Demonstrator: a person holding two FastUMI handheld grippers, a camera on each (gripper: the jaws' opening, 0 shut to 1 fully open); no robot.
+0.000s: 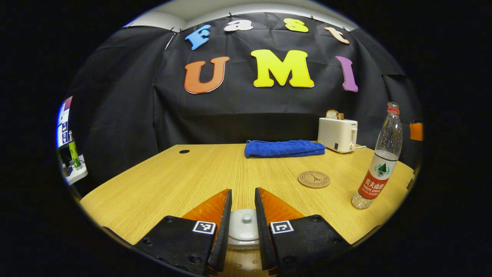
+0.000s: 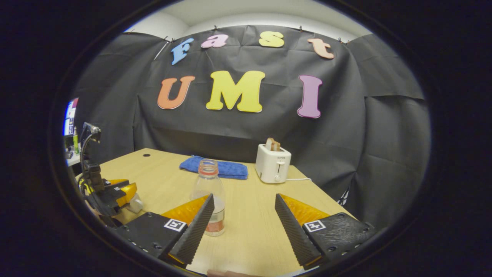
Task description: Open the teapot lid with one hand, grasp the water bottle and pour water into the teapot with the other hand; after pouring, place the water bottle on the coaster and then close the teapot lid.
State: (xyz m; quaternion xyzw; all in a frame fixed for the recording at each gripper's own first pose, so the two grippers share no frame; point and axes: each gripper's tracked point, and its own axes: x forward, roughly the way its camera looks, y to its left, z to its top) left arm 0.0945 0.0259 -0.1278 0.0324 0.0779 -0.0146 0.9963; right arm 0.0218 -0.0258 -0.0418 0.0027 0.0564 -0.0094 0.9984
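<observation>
While the teapot lid (image 1: 244,229) sits near-left on the table (image 1: 173,181), the left gripper (image 1: 243,213) is placed around its knob (image 1: 246,218), jaws narrowly spread, not yet pinching as far as can be judged. The coaster (image 1: 314,179) is seen mid-table, apart from the bottle (image 1: 378,165) at right, which is uncapped. The right gripper (image 2: 243,221) is held with jaws spread wide, the bottle (image 2: 209,196) just beyond its left finger, ungrasped. Risks: knob slipped if the pinch is off-centre; bottle tipped and spilled if that finger knocks it.
</observation>
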